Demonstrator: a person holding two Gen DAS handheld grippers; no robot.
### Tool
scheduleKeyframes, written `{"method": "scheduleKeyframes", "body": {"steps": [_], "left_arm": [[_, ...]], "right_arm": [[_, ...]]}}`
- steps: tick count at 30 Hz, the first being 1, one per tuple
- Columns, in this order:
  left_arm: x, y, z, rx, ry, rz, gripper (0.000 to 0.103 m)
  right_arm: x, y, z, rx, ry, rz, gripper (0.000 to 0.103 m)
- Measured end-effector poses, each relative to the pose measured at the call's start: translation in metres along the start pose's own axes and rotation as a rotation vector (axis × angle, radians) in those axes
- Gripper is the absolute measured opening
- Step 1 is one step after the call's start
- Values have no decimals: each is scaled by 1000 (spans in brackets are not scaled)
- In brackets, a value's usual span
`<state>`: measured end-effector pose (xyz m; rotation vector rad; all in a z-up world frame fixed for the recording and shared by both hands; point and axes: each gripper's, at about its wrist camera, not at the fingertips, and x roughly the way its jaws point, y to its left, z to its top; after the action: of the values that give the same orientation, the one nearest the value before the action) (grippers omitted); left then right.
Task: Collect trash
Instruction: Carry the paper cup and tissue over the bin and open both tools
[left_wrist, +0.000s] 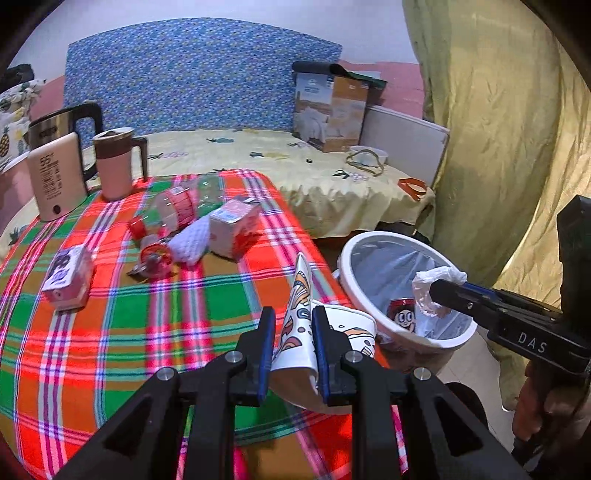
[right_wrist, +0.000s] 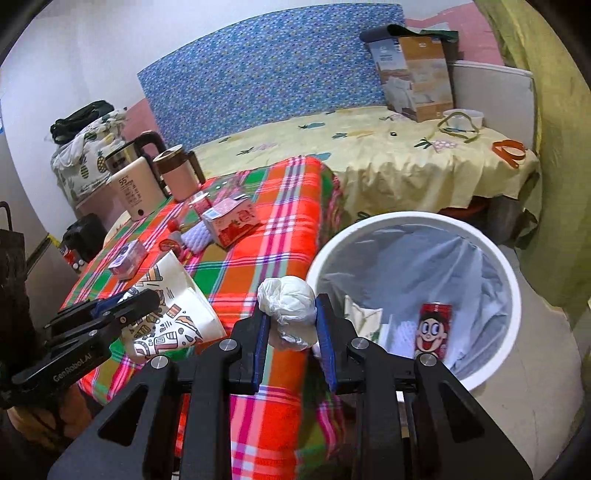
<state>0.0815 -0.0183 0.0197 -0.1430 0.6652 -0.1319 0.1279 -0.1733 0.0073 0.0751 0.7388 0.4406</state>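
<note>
Ahead-right of the right gripper (right_wrist: 290, 325), the bin's (right_wrist: 515, 291) mouth lies open; its near rim and the table edge (right_wrist: 295, 258) crowd below.

Both matte black plastic tongs, left (left_wrist: 293, 350) and right (right_wrist: 289, 343), carry blue pads, silver screws; white lettering at 3 o'clock

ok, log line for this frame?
left gripper: shut on paper cup | right gripper: shut on plastic wad | bin: red can inside

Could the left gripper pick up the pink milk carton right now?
Probably not: the left gripper is already shut on the crushed paper cup, so the pink milk carton stays out of its grasp until that cup goes in the bin.
</note>
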Motion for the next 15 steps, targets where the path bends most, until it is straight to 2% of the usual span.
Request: {"method": "scheduleKeyframes", "body": {"steps": [15], "left_arm": [[30, -54, 21, 85, 15, -88, 21]], "right_arm": [[-13, -44, -5, 71, -17, -77, 27]]}}
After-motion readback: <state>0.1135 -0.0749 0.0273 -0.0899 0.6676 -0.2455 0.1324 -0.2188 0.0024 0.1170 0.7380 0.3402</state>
